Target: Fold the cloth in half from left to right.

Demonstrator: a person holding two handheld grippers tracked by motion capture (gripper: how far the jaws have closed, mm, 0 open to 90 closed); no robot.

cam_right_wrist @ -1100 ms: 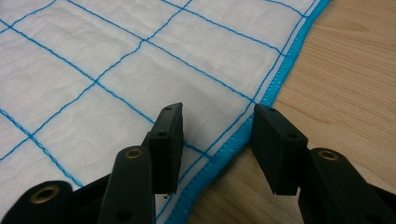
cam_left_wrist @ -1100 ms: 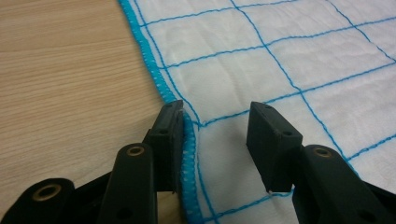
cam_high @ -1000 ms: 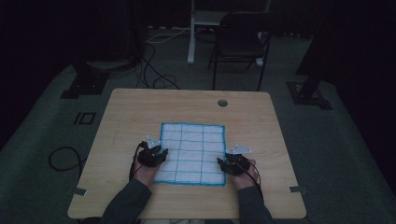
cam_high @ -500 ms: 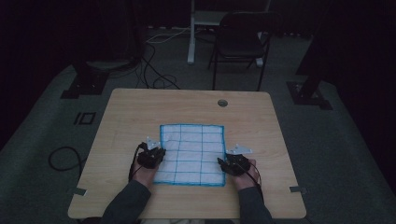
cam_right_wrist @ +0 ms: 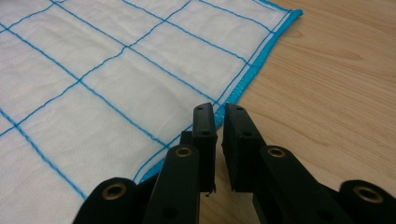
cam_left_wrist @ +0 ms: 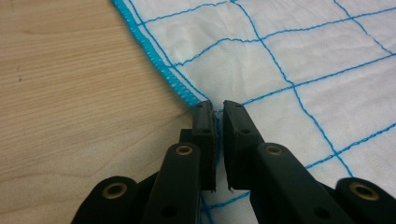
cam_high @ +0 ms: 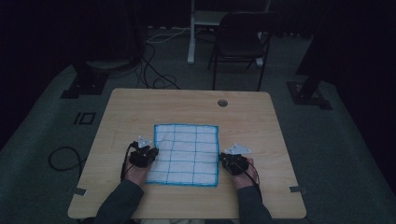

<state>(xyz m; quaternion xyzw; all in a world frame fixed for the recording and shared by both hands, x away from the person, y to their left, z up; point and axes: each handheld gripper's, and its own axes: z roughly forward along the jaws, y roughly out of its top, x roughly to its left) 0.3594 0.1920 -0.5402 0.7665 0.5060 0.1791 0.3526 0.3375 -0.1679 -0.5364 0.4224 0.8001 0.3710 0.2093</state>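
Note:
A white cloth [cam_high: 187,154] with a blue grid and blue hem lies flat on the wooden table [cam_high: 140,107]. My left gripper [cam_high: 152,155] is at the cloth's left edge, near the front. In the left gripper view, the jaws [cam_left_wrist: 215,111] have just been closing and now pinch the blue hem of the cloth [cam_left_wrist: 280,56]. My right gripper [cam_high: 224,161] is at the cloth's right edge. Its jaws [cam_right_wrist: 218,113] have also just closed, with the hem of the cloth [cam_right_wrist: 116,70] caught between the pads.
A round cable hole [cam_high: 222,102] sits near the table's far edge. Beyond the table stand a dark chair [cam_high: 238,42] and a white post [cam_high: 191,32], with cables [cam_high: 154,70] on the floor. Bare wood borders the cloth on every side.
Both grippers stay at the cloth's side edges. The left one has shifted slightly outward along the left edge. The cloth still lies flat.

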